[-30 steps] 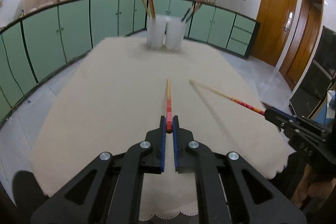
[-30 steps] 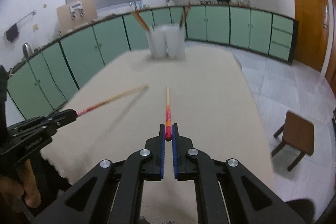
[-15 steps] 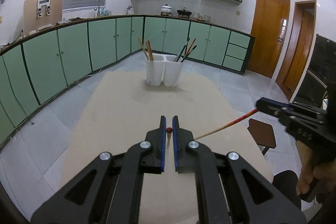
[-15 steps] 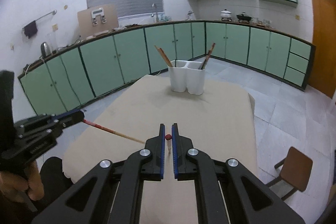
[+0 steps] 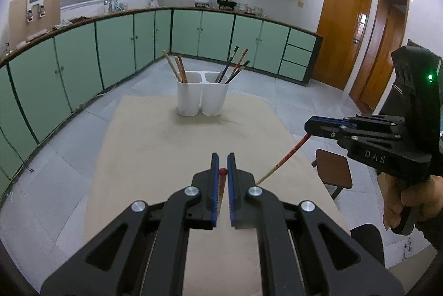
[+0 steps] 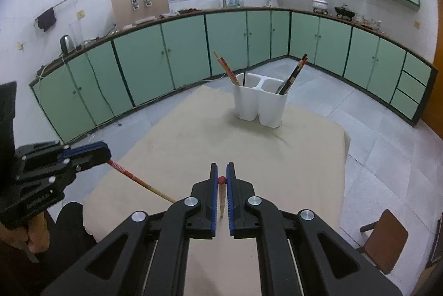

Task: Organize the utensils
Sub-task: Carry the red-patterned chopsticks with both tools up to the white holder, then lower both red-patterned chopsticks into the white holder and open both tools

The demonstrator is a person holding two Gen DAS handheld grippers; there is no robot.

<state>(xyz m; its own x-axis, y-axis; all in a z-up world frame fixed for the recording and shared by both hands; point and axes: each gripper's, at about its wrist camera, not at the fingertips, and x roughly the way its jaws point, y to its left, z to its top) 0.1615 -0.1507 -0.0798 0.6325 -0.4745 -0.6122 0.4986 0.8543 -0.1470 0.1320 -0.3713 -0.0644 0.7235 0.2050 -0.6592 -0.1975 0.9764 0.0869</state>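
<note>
In the left wrist view my left gripper [image 5: 223,157] is shut on the red end of a wooden chopstick [image 5: 222,172], which hangs down between the jaws. At the right, a hand holds my right gripper [image 5: 309,127], shut on a second chopstick [image 5: 282,160] that slants down toward the table. The right wrist view shows the right gripper [image 6: 222,167] clamping its chopstick [image 6: 222,199], and the left gripper [image 6: 103,153] with its chopstick [image 6: 138,181]. A white two-compartment holder [image 5: 203,97] [image 6: 260,102] stands at the table's far end with several chopsticks in it.
The table carries a beige cloth [image 5: 155,146] [image 6: 304,157] and stands on a grey tiled floor. A brown stool [image 5: 333,172] [image 6: 383,239] sits beside its right edge. Green cabinets line the walls; wooden doors [image 5: 343,30] are at the right.
Both grippers have risen well above the table, each keeping its chopstick. The chopsticks, which pointed forward along the cloth, now hang tip-down. The holder now appears lower in both views.
</note>
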